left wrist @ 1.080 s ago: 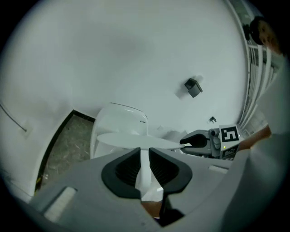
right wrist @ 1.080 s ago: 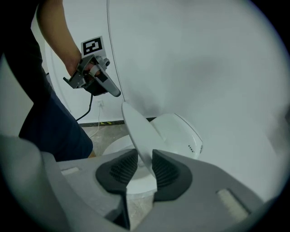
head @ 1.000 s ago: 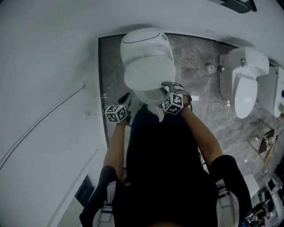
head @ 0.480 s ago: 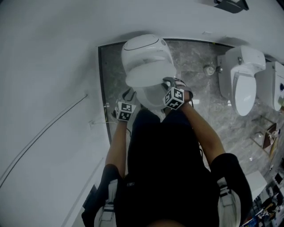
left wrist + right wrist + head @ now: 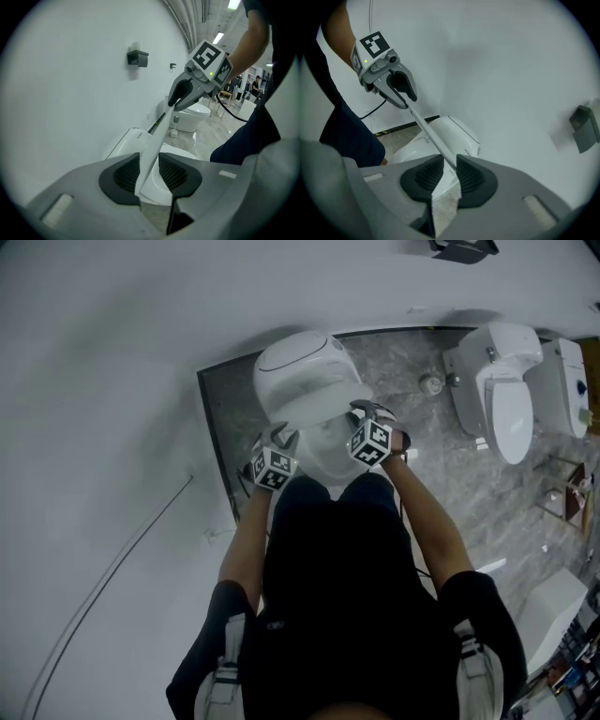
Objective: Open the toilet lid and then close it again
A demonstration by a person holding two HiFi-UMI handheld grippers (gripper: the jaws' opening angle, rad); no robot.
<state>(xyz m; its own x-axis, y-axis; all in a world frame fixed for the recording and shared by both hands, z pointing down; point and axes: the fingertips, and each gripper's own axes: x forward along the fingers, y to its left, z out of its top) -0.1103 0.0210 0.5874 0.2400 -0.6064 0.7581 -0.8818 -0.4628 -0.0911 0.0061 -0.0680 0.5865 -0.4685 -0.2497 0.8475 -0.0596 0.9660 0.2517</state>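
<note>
Toilet lid (image 5: pixel 314 401) looks broad overhead, edge-on in gripper views.

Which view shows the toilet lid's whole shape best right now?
Head view: the toilet lid shows from above, raised off the bowl. Both gripper views catch only its thin edge, seen edgewise.

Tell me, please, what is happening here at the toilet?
A person stands over a toilet with a gripper in each hand. Both hold the thin edge of the lid between their jaws, and the lid is partly raised above the bowl. The right gripper is closed on the edge. The left gripper has just been opening its jaws, so the edge only sits between them.
</note>
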